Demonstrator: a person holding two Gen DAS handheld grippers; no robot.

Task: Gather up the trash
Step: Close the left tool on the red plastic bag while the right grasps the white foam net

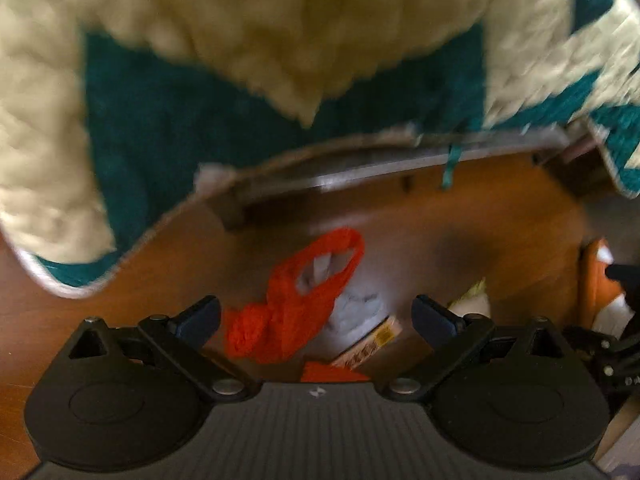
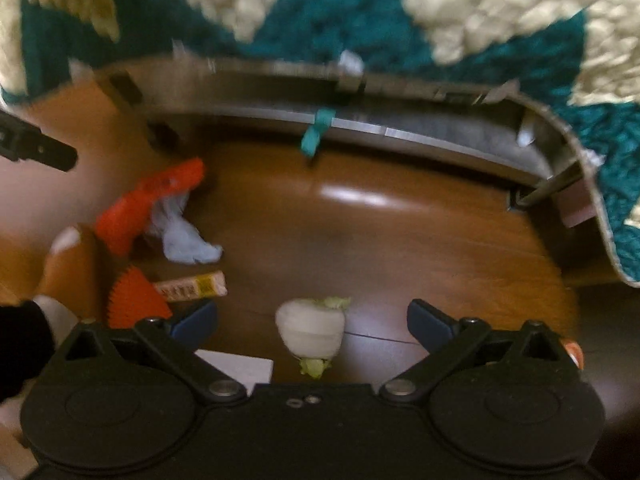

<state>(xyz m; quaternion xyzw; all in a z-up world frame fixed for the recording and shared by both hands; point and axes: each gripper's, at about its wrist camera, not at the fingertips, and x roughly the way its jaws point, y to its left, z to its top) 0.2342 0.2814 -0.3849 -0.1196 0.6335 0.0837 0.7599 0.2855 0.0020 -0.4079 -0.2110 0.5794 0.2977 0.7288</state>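
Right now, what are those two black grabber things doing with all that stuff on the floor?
A person is picking up trash off the wooden floor. Both grabbers are open and holding nothing. The left gripper hovers over an orange mesh bag and crumpled tissue. The right gripper is lined up on a white turnip-like vegetable.

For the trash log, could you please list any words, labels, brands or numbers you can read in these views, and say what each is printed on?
No text can be read in either view.
Small printed wrapper on the wooden floor: reddish characters and a yellow patch, too blurred to read.
Left gripper body: a small pale mark, not legible.
Orange net bag, blue tissue, white wrapped bundle: no print visible.
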